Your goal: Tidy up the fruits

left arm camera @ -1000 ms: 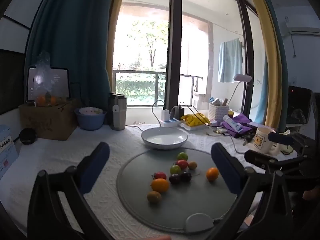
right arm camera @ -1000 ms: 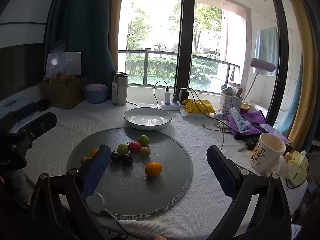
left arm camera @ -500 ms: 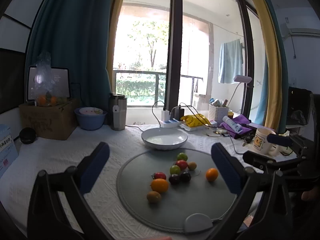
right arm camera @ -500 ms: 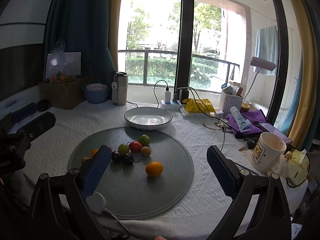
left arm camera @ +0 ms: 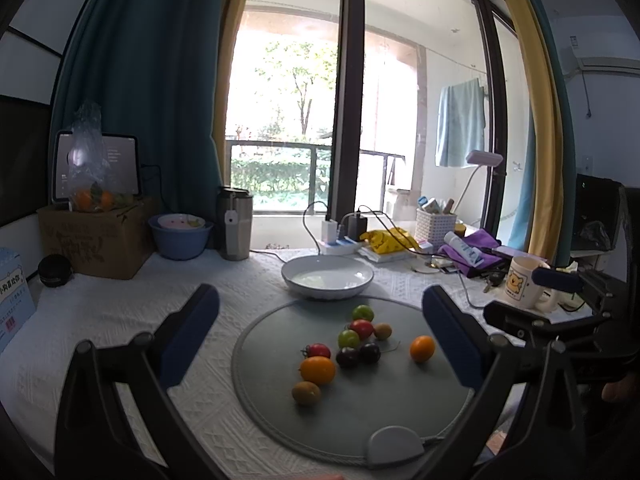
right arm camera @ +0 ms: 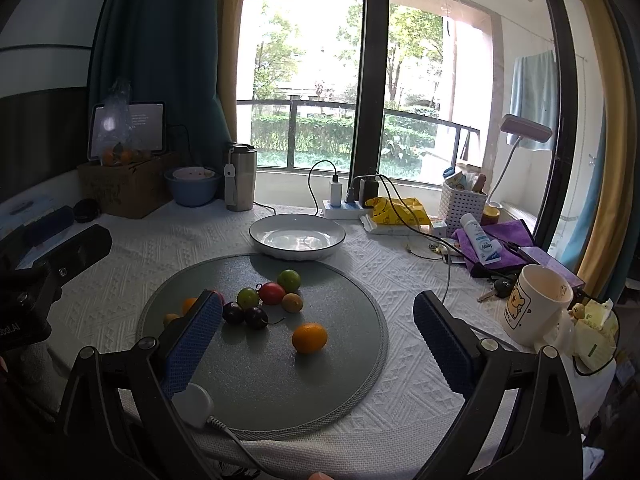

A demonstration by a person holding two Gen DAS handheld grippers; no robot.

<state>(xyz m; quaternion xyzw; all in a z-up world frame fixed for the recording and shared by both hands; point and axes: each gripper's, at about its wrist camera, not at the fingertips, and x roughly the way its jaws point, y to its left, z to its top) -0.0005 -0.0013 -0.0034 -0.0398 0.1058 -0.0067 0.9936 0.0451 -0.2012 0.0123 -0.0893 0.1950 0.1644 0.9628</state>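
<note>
Here, your left gripper and right gripper both hover spread wide and empty above the near edge of a round grey mat. Small fruits lie clustered mid-mat, one orange apart. Beyond sits an empty white bowl.

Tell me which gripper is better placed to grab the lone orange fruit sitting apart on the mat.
Right, probably. The right gripper is open with the lone orange fruit between its fingers. The left gripper, also open, faces the clustered fruits instead; that orange lies toward its right finger.
</note>
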